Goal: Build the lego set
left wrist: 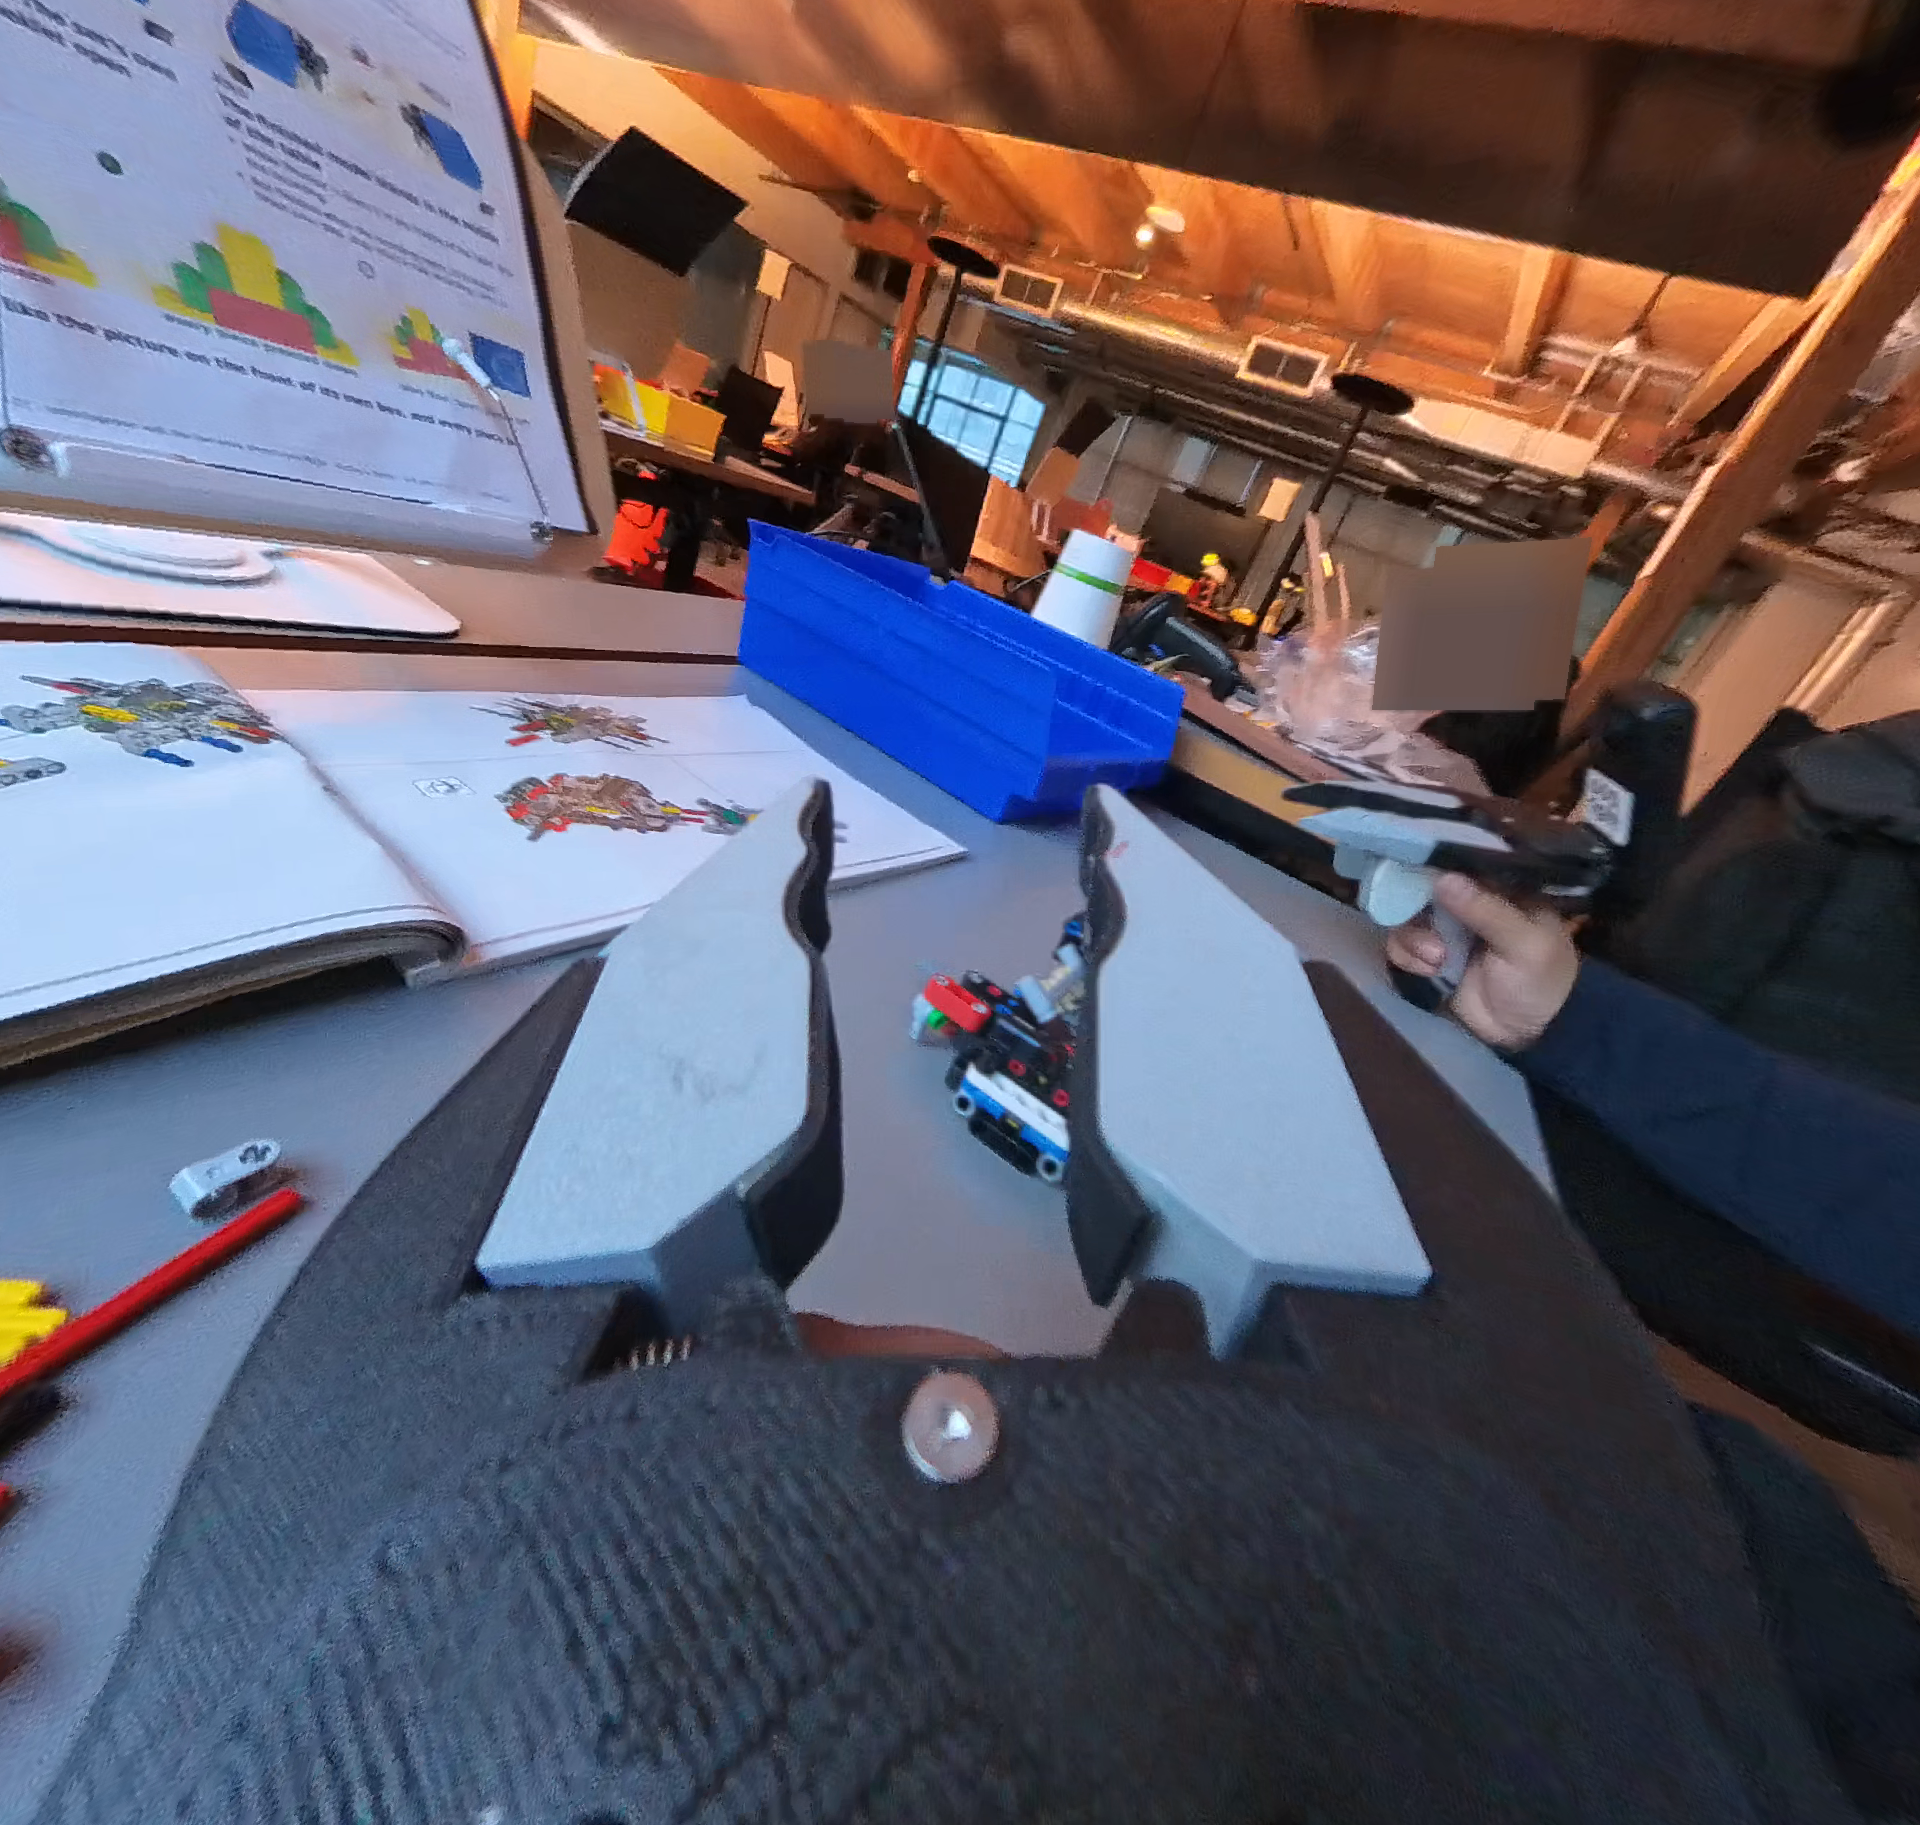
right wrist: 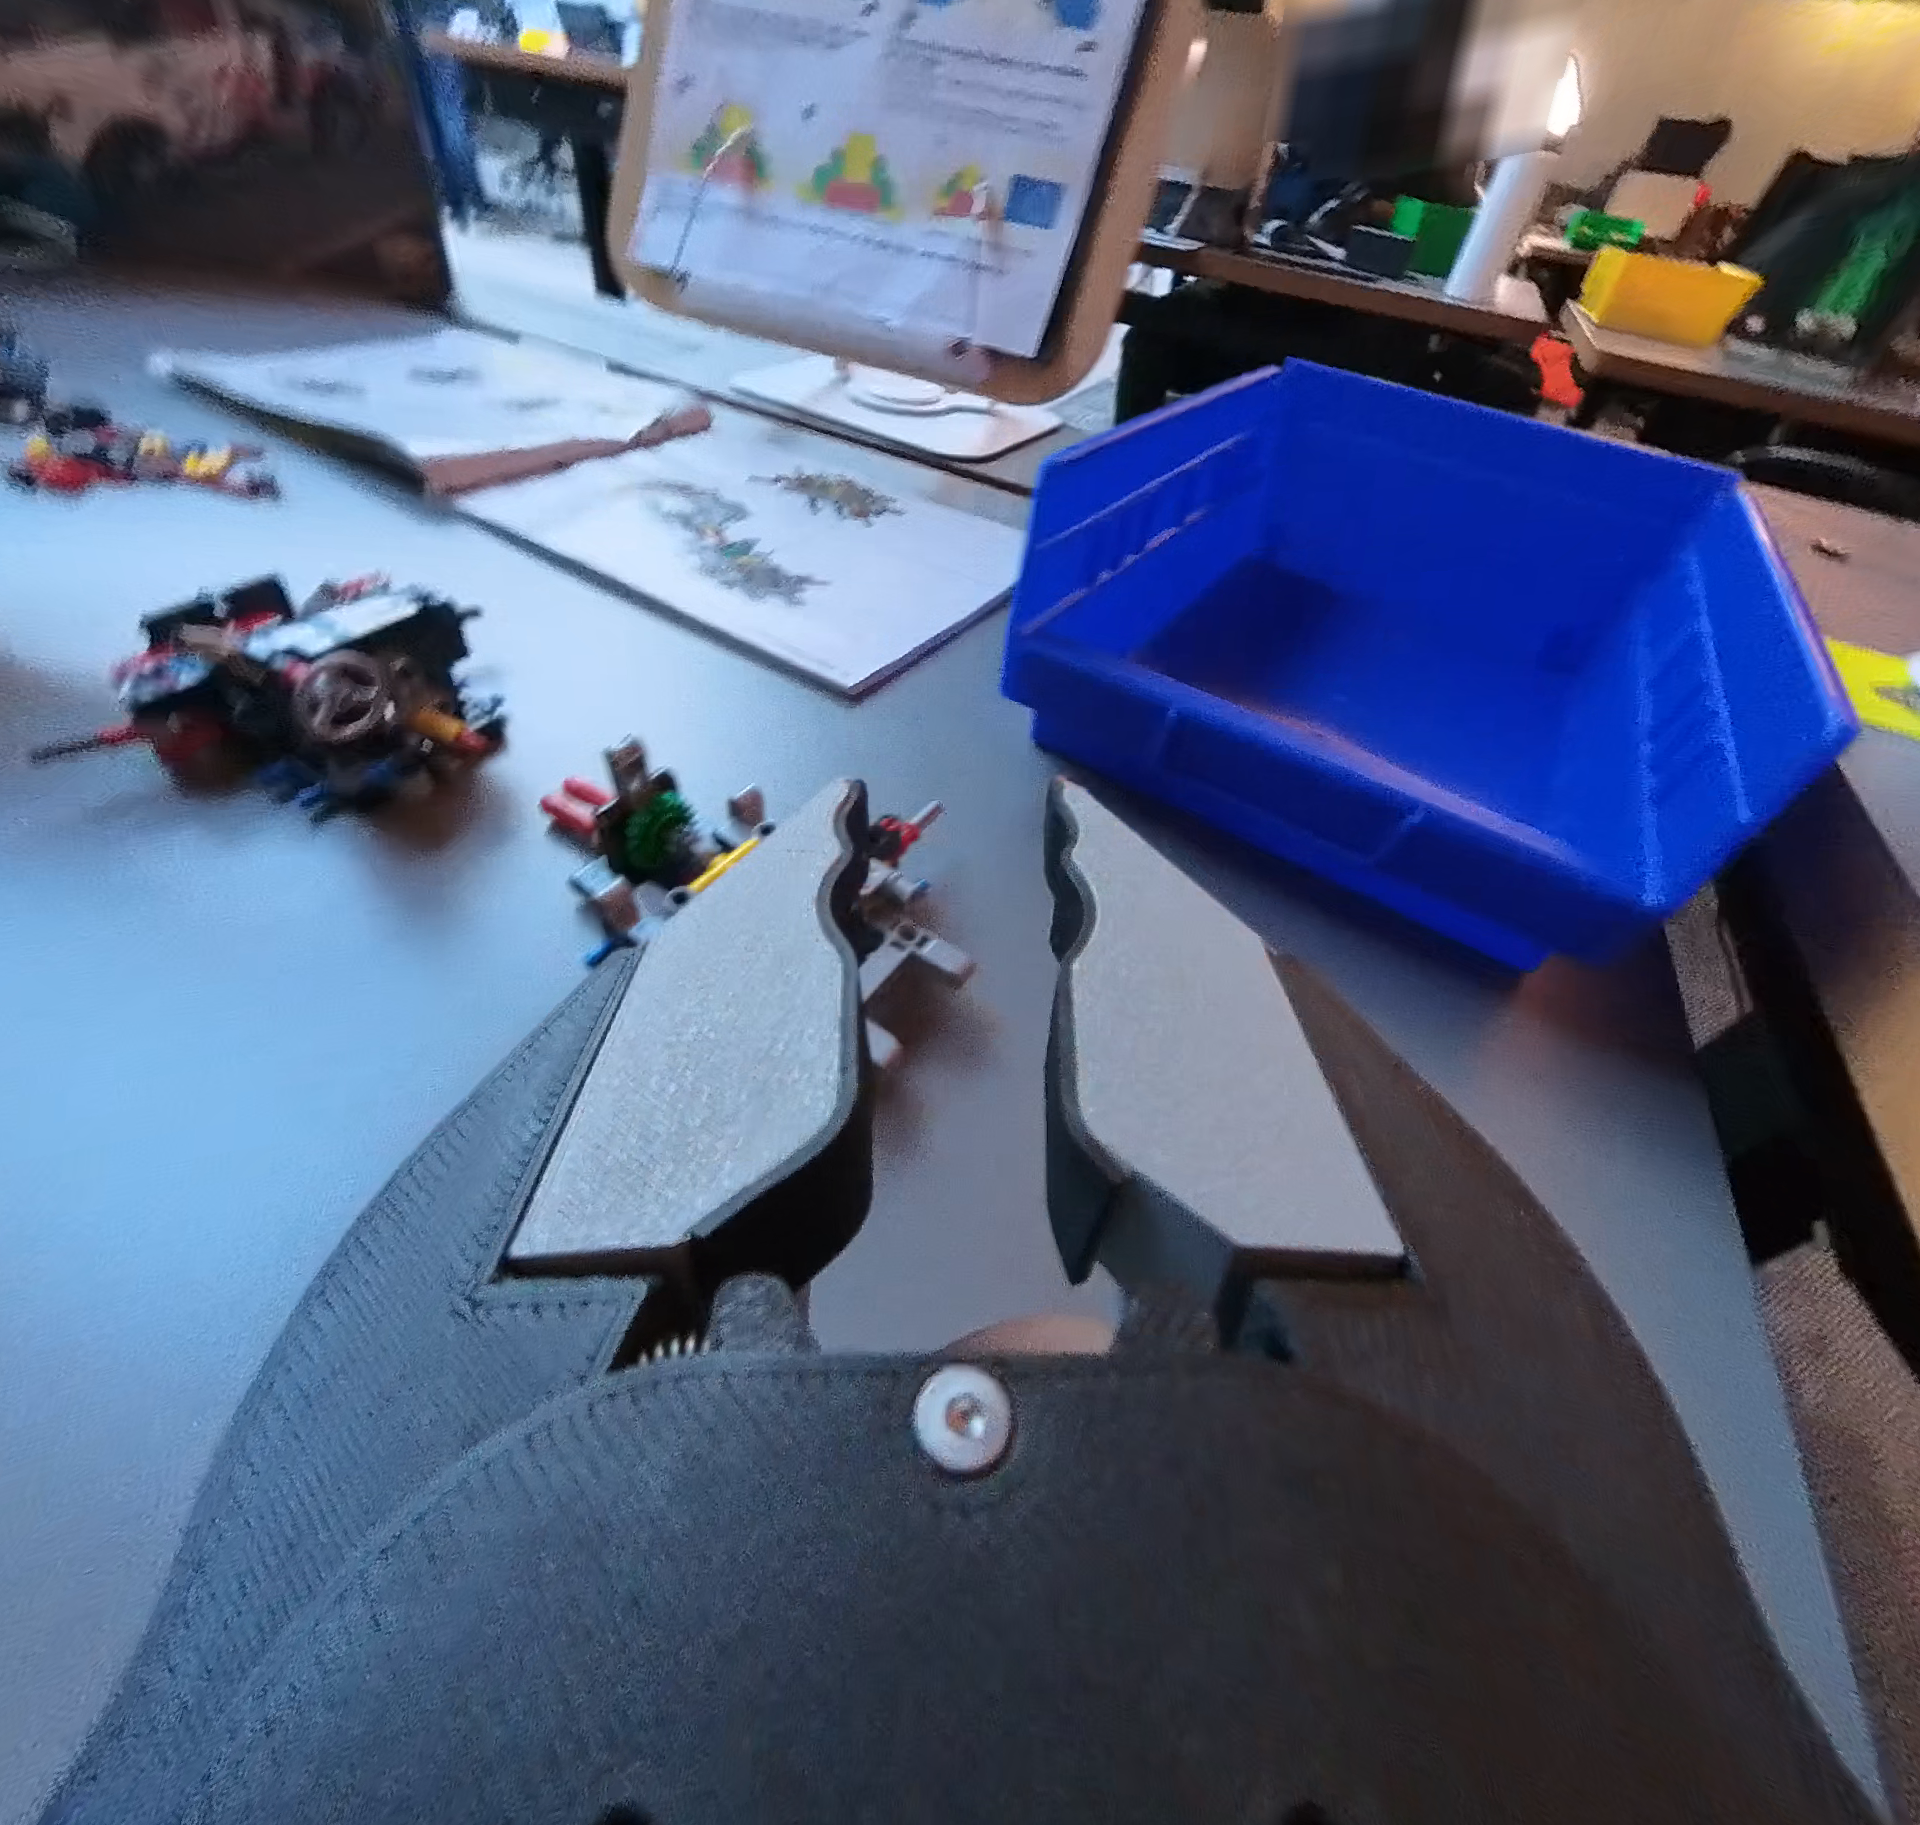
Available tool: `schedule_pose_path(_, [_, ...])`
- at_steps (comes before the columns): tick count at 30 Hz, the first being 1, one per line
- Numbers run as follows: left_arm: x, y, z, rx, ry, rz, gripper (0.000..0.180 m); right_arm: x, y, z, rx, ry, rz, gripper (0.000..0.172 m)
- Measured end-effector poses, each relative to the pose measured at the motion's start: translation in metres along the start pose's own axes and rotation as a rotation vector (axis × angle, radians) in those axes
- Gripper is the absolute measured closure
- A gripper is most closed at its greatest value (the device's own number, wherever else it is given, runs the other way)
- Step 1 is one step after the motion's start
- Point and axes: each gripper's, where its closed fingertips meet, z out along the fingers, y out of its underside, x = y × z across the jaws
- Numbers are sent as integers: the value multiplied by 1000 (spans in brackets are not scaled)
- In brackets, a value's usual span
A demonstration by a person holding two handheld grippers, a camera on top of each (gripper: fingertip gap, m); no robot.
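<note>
Brick model [left wrist: 1013, 1058] beside left gripper [left wrist: 956, 871], fingers apart, nothing gripped; right gripper [right wrist: 956, 871] likewise apart over loose bricks [right wrist: 883, 902]

Left tool [left wrist: 956, 871]: two flat light-grey fingers [left wrist: 707, 1048] with wavy black pads along the inner edges, set in a black ribbed 3D-printed body; one silver screw [left wrist: 951, 1427] at centre, small brass pins at the left finger base. Right tool [right wrist: 951, 876]: same build, grey fingers, scalloped black pads, silver screw [right wrist: 961, 1417]. Seen from afar it has a grey handle, a white round knob and a square code sticker. Person's hand [left wrist: 1496, 965] comes from a dark navy sleeve [left wrist: 1745, 1100].
</note>
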Motion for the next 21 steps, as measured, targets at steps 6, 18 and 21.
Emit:
schedule_pose_path(6, [24,18,-1,-115,97,1,133,-30,7,11,-58,-196,-51,136])
schedule_pose_path(18, [87,74,73,-684,50,458,152,-55,-2,23,-11,-479,-50,140])
schedule_pose_path(21, [102,98,102,-883,169,538,151,-57,0,25,-24,-461,-89,141])
